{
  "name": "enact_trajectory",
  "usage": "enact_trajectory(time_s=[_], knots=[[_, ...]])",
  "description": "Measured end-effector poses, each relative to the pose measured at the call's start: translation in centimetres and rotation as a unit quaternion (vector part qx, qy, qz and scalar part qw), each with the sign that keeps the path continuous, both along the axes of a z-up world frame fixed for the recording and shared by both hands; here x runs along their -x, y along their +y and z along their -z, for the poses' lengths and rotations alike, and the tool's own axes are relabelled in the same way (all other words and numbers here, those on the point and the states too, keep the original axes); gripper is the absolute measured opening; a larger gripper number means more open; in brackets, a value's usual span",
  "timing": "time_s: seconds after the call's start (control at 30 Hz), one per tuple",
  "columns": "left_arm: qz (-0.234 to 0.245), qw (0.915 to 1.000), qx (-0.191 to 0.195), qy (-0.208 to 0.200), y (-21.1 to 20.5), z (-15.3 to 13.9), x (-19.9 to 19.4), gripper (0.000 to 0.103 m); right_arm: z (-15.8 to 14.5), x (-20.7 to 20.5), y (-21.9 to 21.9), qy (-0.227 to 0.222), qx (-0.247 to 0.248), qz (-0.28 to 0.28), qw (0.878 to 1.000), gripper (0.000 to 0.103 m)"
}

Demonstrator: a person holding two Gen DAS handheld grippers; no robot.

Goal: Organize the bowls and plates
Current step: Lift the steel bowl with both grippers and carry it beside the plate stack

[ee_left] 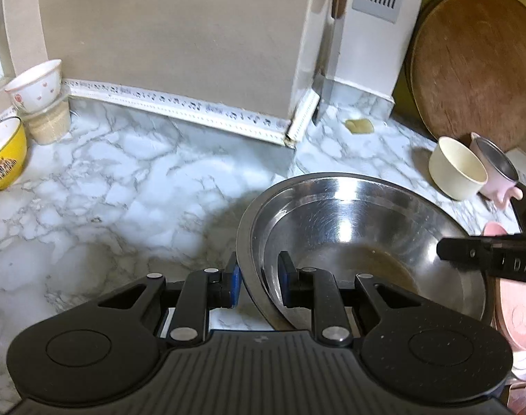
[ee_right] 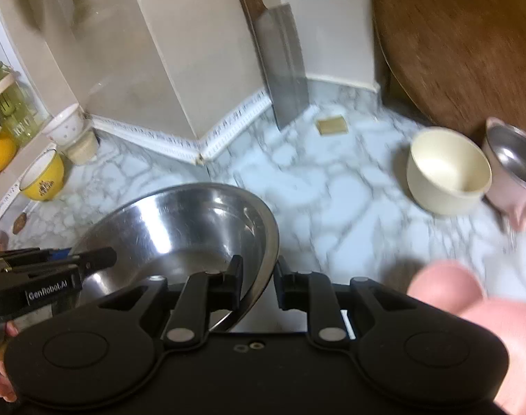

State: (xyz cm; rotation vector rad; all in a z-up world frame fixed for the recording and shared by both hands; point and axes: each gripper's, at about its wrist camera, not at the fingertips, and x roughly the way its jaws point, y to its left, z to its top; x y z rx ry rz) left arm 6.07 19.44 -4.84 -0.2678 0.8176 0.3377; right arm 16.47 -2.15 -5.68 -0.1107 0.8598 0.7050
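A large steel bowl is gripped at two opposite sides of its rim, above the marble counter. My left gripper is shut on the bowl's left rim, one blue pad outside and one inside. In the right wrist view, my right gripper is shut on the right rim of the same steel bowl. Each gripper shows in the other's view: the right gripper at the bowl's far side, the left gripper likewise. The bowl shows a double rim and brownish residue inside.
A yellow bowl and a flowered white bowl on a beige cup stand at the left. A cream bowl and pink steel-lined cup sit right, below a round wooden board. A cleaver leans on the wall. Pink plates lie near right.
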Motion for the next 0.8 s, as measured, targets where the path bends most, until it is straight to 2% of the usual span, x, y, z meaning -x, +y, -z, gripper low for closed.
enact_trajectory(time_s=[0.13, 0.4, 0.8], knots=[[0.016, 0.9999, -0.003, -0.003, -1.1, 0.9, -0.2, 0.021, 1.5, 1.2, -1.2, -0.01, 0.009, 0.012, 1.0, 0.02], [0.038, 0.9992, -0.008, -0.009, -2.8, 2.6, -1.3, 0.021, 4.0, 1.5, -3.3, -0.002, 0.017, 0.041, 0.999, 0.02], [0.041, 0.9991, -0.007, 0.003, -3.0, 3.9, -1.9, 0.021, 4.5, 1.9, -3.8, -0.016, 0.028, 0.045, 0.998, 0.02]])
